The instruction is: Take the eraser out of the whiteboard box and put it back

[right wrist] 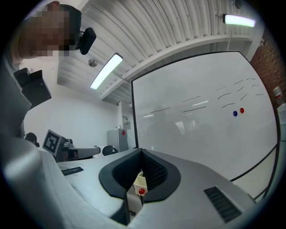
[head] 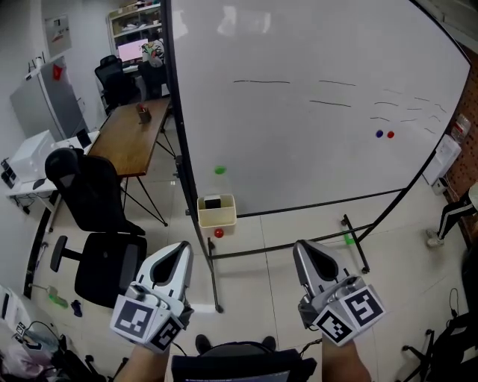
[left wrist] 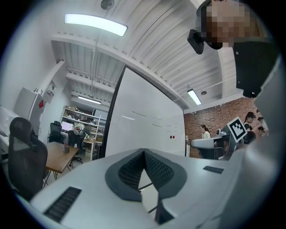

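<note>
Office workspace. Freestanding whiteboard [head: 299, 112] on a tiled floor [head: 261, 276]. Wooden table [head: 134, 134], black office chairs [head: 93, 194], shelving [head: 134, 22], lit monitor [head: 129, 51]. Strip lights [left wrist: 95, 24] overhead; brick wall [left wrist: 214, 116].

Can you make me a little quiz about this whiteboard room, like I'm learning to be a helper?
1. True or false: the eraser sits inside the whiteboard box.
2. What colour is the magnet just below that box? A green, B red, C blue.
3. Fill in the gap: the left hand-held gripper and the right hand-held gripper are both shut and hold ____.
Key: 1 true; 2 B; 3 nothing.
</note>
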`<control>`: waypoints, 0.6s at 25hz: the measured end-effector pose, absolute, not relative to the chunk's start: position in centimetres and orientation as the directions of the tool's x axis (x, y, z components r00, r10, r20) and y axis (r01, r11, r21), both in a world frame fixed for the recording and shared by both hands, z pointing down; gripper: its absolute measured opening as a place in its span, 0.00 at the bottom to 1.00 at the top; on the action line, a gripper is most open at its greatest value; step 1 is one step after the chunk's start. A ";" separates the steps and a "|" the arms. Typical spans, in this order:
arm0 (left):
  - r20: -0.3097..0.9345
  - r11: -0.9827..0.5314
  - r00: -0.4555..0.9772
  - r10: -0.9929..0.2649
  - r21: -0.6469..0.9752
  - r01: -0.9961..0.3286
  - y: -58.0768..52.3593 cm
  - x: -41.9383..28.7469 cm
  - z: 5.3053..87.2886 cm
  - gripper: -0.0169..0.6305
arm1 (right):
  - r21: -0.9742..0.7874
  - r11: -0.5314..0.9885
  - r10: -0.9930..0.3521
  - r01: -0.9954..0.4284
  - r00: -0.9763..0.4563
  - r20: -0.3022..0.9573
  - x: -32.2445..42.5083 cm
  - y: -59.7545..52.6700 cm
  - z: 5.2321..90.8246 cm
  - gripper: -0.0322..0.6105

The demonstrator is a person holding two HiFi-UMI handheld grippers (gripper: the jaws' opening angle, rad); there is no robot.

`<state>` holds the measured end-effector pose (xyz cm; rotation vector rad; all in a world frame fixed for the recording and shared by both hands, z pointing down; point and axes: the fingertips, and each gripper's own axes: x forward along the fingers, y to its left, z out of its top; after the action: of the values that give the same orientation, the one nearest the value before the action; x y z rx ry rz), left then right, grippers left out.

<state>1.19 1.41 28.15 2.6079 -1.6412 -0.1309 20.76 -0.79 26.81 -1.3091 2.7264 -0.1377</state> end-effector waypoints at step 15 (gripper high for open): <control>-0.039 -0.446 0.444 -0.895 0.095 -0.890 3.1 0.8 28.1 0.08 | -0.129 0.608 -0.793 -0.783 -0.605 -0.066 20.4 0.8 26.6 0.08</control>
<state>0.78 3.15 28.09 2.6178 -1.6202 -0.1290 20.40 0.83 26.58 -1.3349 2.7120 -0.1312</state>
